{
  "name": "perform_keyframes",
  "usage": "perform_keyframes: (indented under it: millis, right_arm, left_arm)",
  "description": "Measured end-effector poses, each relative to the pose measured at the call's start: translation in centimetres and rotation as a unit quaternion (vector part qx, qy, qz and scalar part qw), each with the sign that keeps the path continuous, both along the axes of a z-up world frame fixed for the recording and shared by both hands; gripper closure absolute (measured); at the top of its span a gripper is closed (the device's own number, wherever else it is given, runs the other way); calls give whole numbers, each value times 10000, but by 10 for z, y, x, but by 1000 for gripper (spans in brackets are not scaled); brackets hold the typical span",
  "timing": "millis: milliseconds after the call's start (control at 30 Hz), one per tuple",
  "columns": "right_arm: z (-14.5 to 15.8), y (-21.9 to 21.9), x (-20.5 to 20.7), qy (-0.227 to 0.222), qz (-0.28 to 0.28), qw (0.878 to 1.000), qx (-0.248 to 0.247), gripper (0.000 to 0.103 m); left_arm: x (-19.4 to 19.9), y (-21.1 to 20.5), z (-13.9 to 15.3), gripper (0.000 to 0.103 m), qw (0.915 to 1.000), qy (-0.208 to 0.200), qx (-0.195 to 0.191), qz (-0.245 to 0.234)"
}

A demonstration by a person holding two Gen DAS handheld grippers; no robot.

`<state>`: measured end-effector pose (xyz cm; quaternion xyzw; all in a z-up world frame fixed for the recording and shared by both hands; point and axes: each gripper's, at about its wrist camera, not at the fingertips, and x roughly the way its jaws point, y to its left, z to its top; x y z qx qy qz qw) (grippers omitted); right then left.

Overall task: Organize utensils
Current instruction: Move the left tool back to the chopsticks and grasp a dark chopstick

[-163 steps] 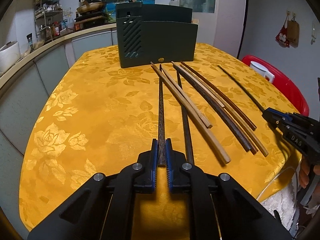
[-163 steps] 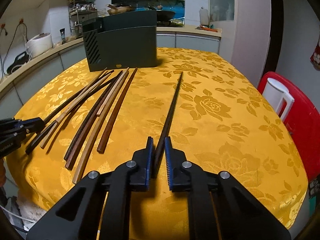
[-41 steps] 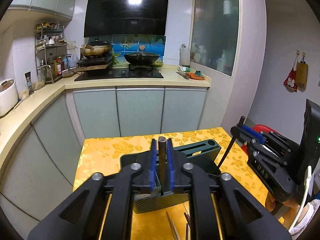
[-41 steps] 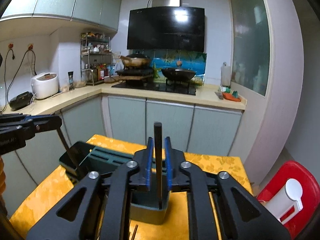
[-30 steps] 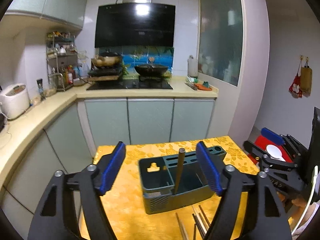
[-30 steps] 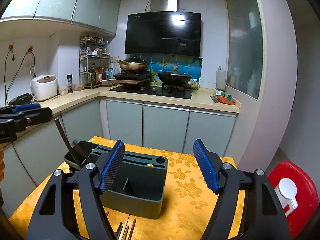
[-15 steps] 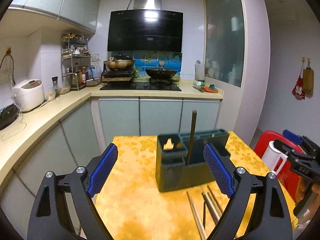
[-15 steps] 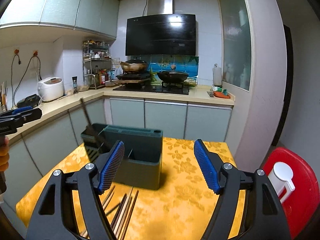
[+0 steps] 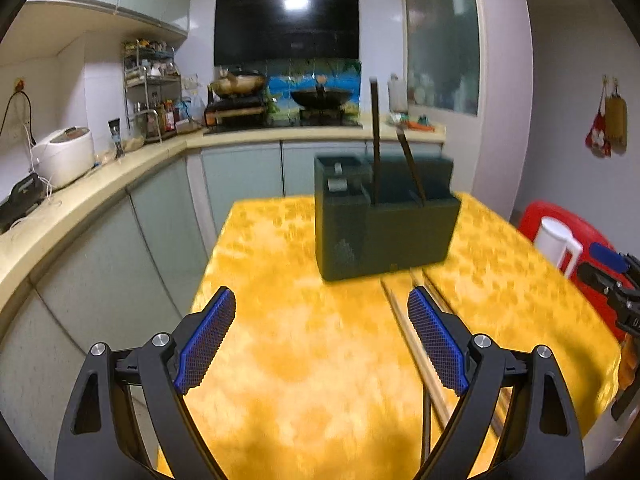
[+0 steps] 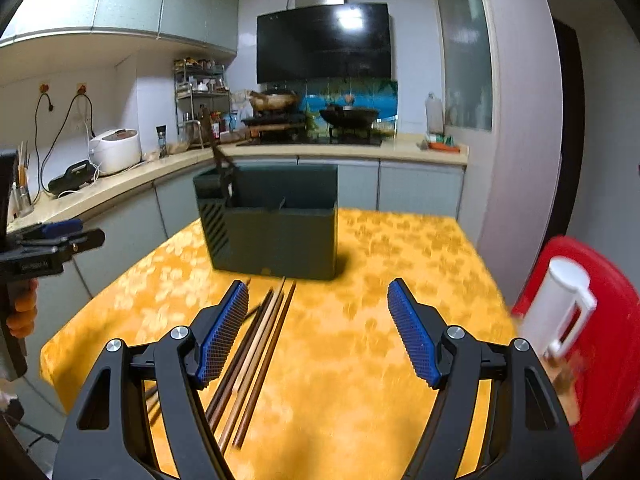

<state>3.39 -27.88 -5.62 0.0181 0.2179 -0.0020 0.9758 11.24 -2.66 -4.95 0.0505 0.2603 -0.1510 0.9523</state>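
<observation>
Yellow-clothed counter point(image 10: 360, 360) carries loose chopsticks point(image 10: 256, 344) lying lengthwise toward the green holder point(image 10: 276, 232). Both tools gape empty; chopsticks sit under the right tool's point(image 10: 316, 328) left finger, beside the left tool's point(image 9: 320, 340) right finger.

Past my table's yellow cloth point(image 9: 304, 344) I see a rice cooker point(image 10: 115, 150) far left, woks point(image 10: 348, 116) on the stove, and a red stool point(image 10: 608, 344) near right.
</observation>
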Motion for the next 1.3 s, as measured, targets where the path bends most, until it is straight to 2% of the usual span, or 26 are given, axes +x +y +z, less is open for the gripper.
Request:
perform_keyframes:
  millis: [433,733,900,967,1167,1300]
  right_arm:
    - [-43,15,-37,397,143,9989,187,33]
    - [-48,25,-49,410,227,9988,130,33]
    - [-54,31,-51,498,282,9983,72,33]
    - [-56,33,-51,535,302,9981,71,33]
    - [-72,47,-52,773,453,9960,44,34]
    - [-83,61,-51,966,654,9932,-45,42]
  left_arm:
    - [-63,-10,-73,18,9964,473,371,-600]
    - [-87,-27,-103,20,9906,765,440,-1044]
    - [-80,-33,-119,43,9880,984,551,-1054]
    - [-78,-32,-121,46,9886,988,488,-1029]
    - [-76,-33,-120,73,9890,968,470,-1015]
    - [-75,-29,-119,82,9898,963,484,-936]
